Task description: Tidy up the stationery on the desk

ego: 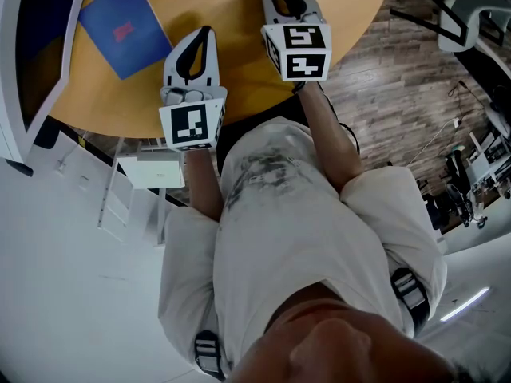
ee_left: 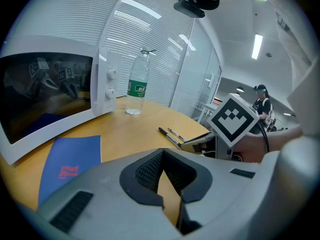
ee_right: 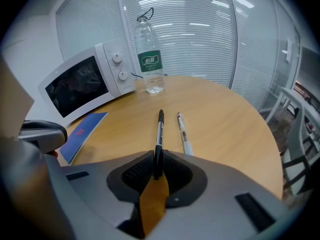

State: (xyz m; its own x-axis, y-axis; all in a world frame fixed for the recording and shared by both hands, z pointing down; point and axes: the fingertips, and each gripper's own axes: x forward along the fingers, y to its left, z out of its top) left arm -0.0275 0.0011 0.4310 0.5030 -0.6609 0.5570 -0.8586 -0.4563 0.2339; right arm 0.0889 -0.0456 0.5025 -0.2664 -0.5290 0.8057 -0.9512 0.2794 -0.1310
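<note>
Gripping the near end of a black pen (ee_right: 159, 134), the right gripper (ee_right: 157, 160) has its jaws clenched on it, and the pen reaches straight forward from them; whether its far tip rests on the table (ee_right: 220, 124) I cannot tell. Just to its right a white pen (ee_right: 183, 131) lies on the wood, roughly parallel and apart from it. To the left, the left gripper (ee_left: 162, 151) hangs above the table's near edge, jaws pressed together with nothing between them. Beyond it a blue booklet (ee_right: 82, 129) lies flat in front of a white microwave (ee_right: 85, 84). Farthest back, a water bottle (ee_right: 149, 54) stands upright beside the microwave's knobs.
</note>
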